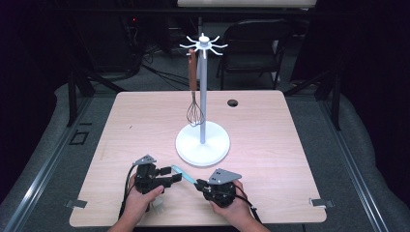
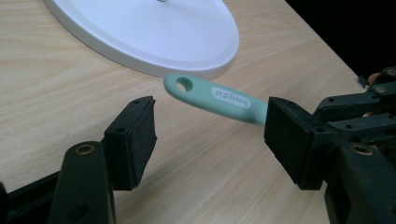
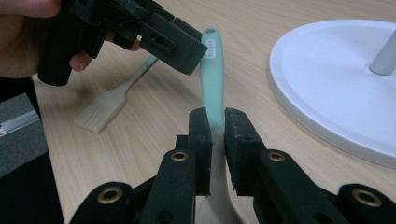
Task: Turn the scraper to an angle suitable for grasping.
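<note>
wooden bench [image 1: 270, 145] carries a white stand [image 1: 202, 143] with hooks on top, a whisk [image 1: 194, 112] hanging from one. near the front edge, the right hand-held gripper [image 3: 217, 122] is clamped on a mint-green utensil handle [image 3: 212, 70], lifted just in front of the stand's base. the left hand-held gripper [image 2: 210, 140] has its jaws wide apart around the handle's holed end, pads not touching. a pale brush [image 3: 108, 103] lies on the bench beside them.
</note>
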### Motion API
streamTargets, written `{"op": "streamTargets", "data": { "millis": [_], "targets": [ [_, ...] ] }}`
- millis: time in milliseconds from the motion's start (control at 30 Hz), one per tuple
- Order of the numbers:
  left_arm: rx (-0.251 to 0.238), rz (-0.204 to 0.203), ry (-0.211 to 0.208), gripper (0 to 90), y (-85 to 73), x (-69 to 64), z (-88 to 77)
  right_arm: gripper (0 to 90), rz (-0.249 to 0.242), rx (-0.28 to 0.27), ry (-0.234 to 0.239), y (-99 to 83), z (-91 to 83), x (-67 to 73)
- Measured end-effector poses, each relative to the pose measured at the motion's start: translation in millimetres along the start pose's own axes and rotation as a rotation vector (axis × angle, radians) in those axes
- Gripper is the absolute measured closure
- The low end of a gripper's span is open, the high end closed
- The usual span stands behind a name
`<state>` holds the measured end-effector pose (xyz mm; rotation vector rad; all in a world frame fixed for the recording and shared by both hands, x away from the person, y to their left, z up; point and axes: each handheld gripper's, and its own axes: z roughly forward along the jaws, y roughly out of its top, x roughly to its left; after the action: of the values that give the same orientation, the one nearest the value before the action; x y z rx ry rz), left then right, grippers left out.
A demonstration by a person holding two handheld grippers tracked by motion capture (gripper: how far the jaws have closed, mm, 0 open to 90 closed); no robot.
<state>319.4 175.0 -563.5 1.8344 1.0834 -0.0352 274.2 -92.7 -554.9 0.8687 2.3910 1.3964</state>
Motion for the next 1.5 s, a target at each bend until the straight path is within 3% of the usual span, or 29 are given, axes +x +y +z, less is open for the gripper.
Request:
{"op": "streamTargets", "data": {
  "millis": [167, 333, 467, 600, 667, 900, 1100, 1500],
  "targets": [
    [-0.007, -0.015, -0.053, 34.3, 0.2, -2.3, 2.1, 81.2, 0.003, 0.002, 0.023, -0.1, 1.7, 0.7],
    [-0.019, 0.001, -0.078, 40.2, 0.0, -6.6, 4.5, 80.9, 0.016, 0.024, 0.052, -2.6, 8.3, -0.1],
    [-0.035, 0.021, -0.080, 45.3, 1.0, -9.9, 3.9, 80.8, 0.016, 0.048, 0.053, -4.9, 13.4, 0.9],
    [-0.039, 0.028, -0.049, 51.6, 0.7, -9.7, 4.0, 79.9, 0.024, 0.053, 0.060, -5.0, 14.6, 0.2],
    [-0.043, 0.030, -0.040, 52.5, 0.9, -9.5, 3.5, 74.7, 0.046, 0.075, 0.063, -5.1, 15.2, -2.4],
    [-0.049, 0.034, -0.043, 52.4, 1.6, -10.6, 3.2, 74.1, 0.056, 0.144, 0.079, -7.8, 20.9, -3.4],
    [-0.058, 0.041, -0.044, 51.4, 2.9, -15.0, 3.9, 79.9, 0.052, 0.185, 0.081, -9.4, 26.1, -1.5],
    [-0.045, 0.062, -0.092, 50.9, 1.4, -33.2, 15.0, 80.7, 0.046, 0.100, 0.043, -2.7, 18.4, 3.4]
  ]
}}
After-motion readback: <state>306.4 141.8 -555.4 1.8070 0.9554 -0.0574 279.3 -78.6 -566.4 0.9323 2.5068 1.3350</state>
